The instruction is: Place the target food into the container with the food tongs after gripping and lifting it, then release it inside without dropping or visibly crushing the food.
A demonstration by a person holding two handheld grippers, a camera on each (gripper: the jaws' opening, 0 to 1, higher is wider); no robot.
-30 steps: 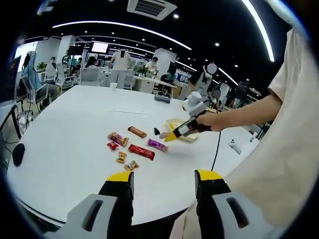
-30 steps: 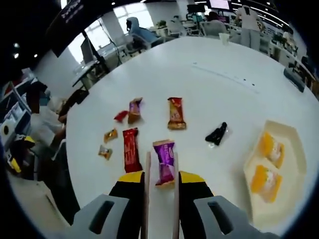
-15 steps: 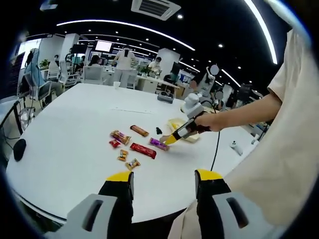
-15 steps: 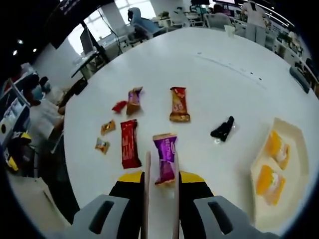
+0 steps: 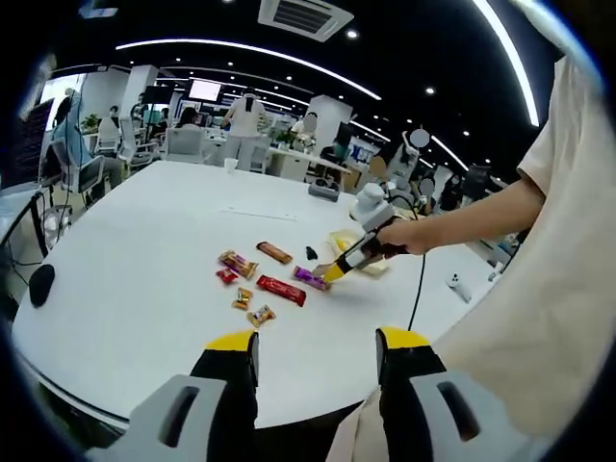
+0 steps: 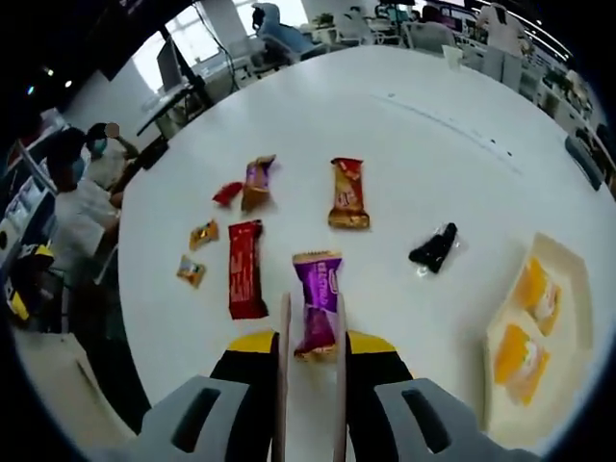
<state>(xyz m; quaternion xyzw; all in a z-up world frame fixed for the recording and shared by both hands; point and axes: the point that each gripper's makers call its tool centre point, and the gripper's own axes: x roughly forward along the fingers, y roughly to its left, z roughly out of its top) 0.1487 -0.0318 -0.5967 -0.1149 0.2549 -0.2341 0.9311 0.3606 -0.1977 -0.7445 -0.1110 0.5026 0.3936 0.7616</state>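
We log the purple snack packet as a flat, glossy wrapper with crimped ends and small pale print near its far end. It lies on the white surface, its near end between the two pale tong blades carried by the right gripper. The yellow-tipped fingers stand narrow, pressing the tongs; whether the blades actually pinch the packet we cannot tell.

Count on the surface, taking the purple packet as landmark:
- one long red bar just left of it;
- two small orange candies further left;
- one small red candy and one brown-purple packet beyond the red bar;
- one orange-brown bar beyond the purple packet;
- one black wrapper to its right;
- one pale yellow tray far right, well apart, holding two orange-and-white food pieces.

In the left gripper view, the left gripper hangs over the near edge of the surface, fingers wide apart with nothing between them. A person's hand holds the right gripper at the purple packet.
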